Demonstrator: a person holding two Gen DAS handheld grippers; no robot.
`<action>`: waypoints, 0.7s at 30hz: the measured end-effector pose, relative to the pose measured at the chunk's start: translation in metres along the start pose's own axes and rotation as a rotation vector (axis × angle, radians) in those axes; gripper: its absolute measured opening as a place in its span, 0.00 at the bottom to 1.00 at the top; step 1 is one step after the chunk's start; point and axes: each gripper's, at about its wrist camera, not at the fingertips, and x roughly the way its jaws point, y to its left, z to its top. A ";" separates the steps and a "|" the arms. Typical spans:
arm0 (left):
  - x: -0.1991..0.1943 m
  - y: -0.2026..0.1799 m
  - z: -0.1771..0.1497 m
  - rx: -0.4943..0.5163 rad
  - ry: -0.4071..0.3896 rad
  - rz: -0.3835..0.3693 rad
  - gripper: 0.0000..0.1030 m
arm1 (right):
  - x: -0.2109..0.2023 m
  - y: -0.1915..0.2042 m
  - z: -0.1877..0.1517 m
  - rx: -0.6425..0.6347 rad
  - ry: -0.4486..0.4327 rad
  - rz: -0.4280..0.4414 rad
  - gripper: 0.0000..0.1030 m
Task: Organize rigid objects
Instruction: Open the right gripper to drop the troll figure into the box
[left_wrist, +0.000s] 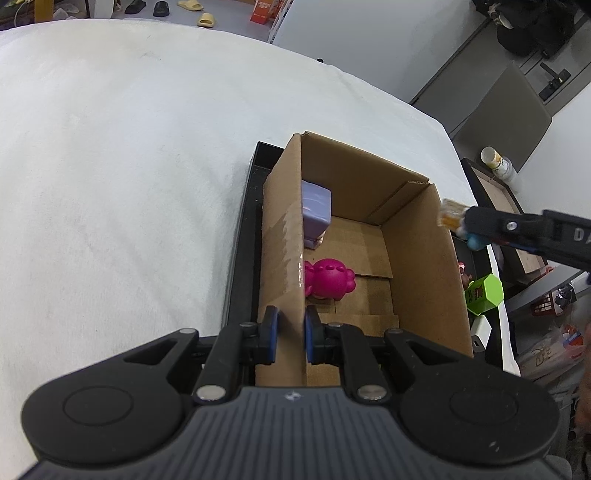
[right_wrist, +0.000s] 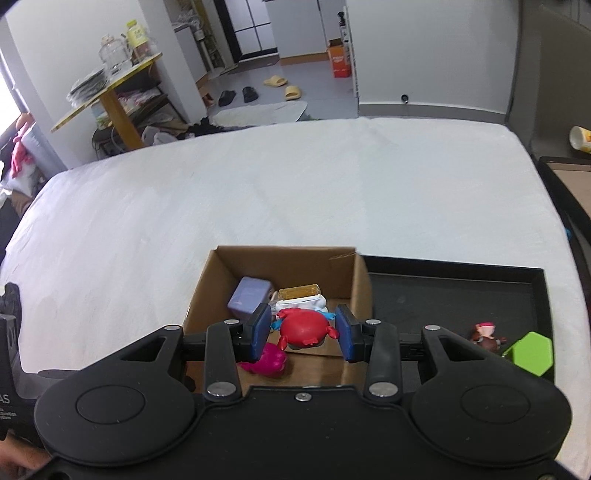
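A: Cardboard box (right_wrist: 280, 266) sits in the left end of a black tray (right_wrist: 454, 295) on a white bed (right_wrist: 258, 184), and the left gripper (left_wrist: 287, 334) has its fingers (left_wrist: 271, 332) pinched shut on the box's near side wall, one pad outside and one inside.

B: So it steadies the box. And the right one?

A: The right gripper (right_wrist: 301, 330) hangs over the open box with a toy between its fingers (right_wrist: 258, 330): a red crab-like body (right_wrist: 304, 328) with blue tips, joined to a white and amber piece. The fingers are only narrowly apart and closed on it. From the left wrist view I see just the amber end (left_wrist: 451, 216) poking past the fingertips, beside the box's far wall.

B: What is inside already?

A: A lilac block (left_wrist: 316, 208) in the far corner and a magenta figure (left_wrist: 328, 278) nearer the held wall.

B: Which step, then?

A: Placing, I judge. The toy is above the box, not in it. Next it needs lowering into the bare floor between the two things, then the fingers must spread to release.

B: Anything left outside?

A: A green hexagonal piece (right_wrist: 532, 352) and a small brown figurine (right_wrist: 485, 334) wait in the tray. Blur hides detail, so the figurine's exact form I cannot tell.
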 end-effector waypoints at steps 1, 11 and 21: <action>0.000 -0.001 0.000 0.000 0.000 0.000 0.13 | 0.003 0.001 0.000 -0.004 0.005 0.002 0.37; 0.002 0.001 -0.001 0.004 0.003 -0.010 0.13 | 0.029 0.011 -0.006 -0.037 0.054 -0.007 0.37; 0.003 0.004 0.000 -0.001 0.011 -0.021 0.14 | 0.052 0.016 -0.006 -0.061 0.092 -0.032 0.37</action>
